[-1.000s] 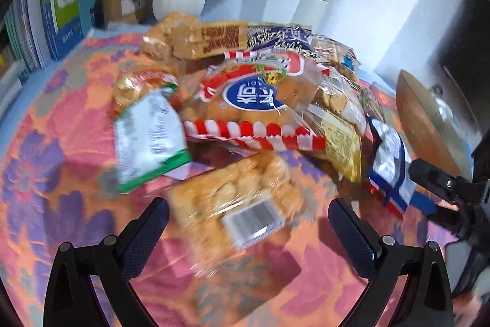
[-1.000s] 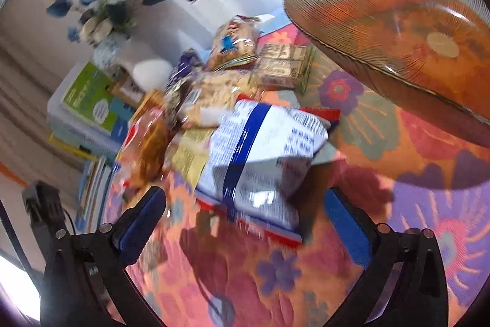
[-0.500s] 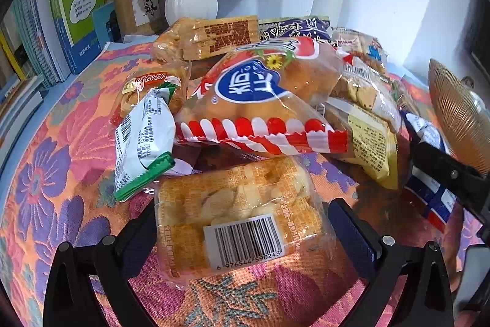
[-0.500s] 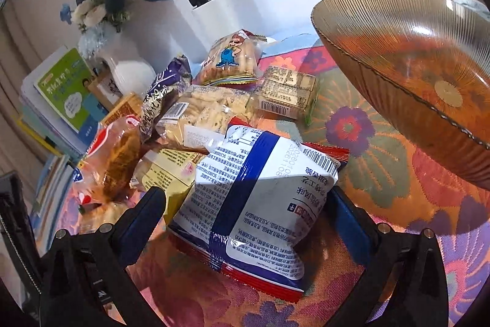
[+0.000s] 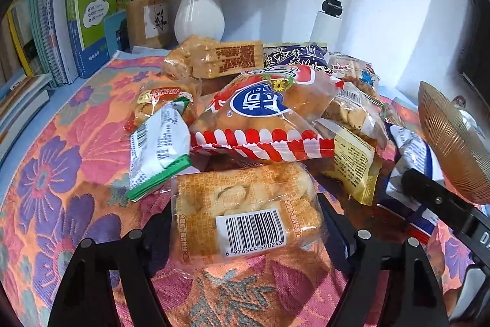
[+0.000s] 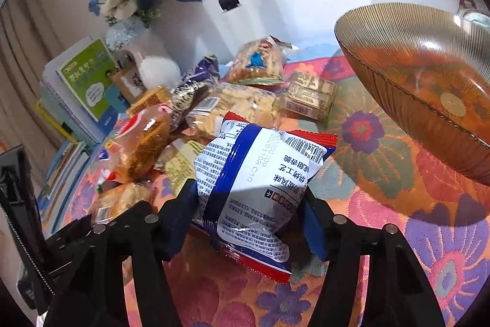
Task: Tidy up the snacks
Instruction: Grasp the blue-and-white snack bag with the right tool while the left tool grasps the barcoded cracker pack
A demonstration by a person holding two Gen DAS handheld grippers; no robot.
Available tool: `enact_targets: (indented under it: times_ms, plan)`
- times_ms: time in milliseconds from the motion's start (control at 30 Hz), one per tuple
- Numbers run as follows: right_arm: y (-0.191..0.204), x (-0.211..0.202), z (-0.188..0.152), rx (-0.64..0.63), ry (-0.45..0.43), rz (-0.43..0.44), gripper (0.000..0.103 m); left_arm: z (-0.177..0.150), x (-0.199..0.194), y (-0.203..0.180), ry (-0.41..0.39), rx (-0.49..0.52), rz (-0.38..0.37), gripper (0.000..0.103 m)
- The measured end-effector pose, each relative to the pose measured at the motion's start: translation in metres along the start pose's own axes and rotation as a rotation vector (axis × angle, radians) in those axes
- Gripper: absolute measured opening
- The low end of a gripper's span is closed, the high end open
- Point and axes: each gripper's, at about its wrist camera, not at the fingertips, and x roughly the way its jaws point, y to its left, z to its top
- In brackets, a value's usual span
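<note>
On tabletop centre: snack pile (image 5: pixel 269 112) unsorted | bowl (image 6: pixel 428 88) empty | left gripper (image 5: pixel 245 222) closing on biscuit pack (image 5: pixel 245 213) | right gripper (image 6: pixel 248 204) closing on blue-white packet (image 6: pixel 260 189), both contacting | nearly all left

The table (image 5: pixel 61 173) is covered in a loud floral cloth, orange and pink with purple flowers. A heap of snack packets (image 5: pixel 260 112) sits in the middle of it. On the right there's a ribbed amber glass bowl (image 6: pixel 428 88). At the back by the wall: a white vase (image 5: pixel 199 17), a small pen holder (image 5: pixel 148 20) and stacked books (image 5: pixel 92 11).
</note>
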Motion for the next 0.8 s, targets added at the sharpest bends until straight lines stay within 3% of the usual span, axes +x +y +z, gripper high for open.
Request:
enact_targets:
  times_ms: [200,467,633,800]
  plan:
    - [-0.004,-0.016,-0.008,0.026,-0.023,0.048,0.062,-0.013,-0.010,0.001,0.018,0.007,0.024,0.080]
    - [-0.004,-0.056,-0.008,0.072,-0.068,0.276,0.062,-0.028,-0.030,-0.020,0.040,0.066,0.068,0.080]
    - [-0.002,-0.102,0.012,0.031,-0.131,0.295,0.062,-0.006,-0.052,-0.049,-0.012,0.116,0.031,0.080]
    - [-0.011,-0.145,0.057,-0.004,-0.188,0.290,0.062,0.037,-0.074,-0.095,-0.104,0.200,-0.034,0.080]
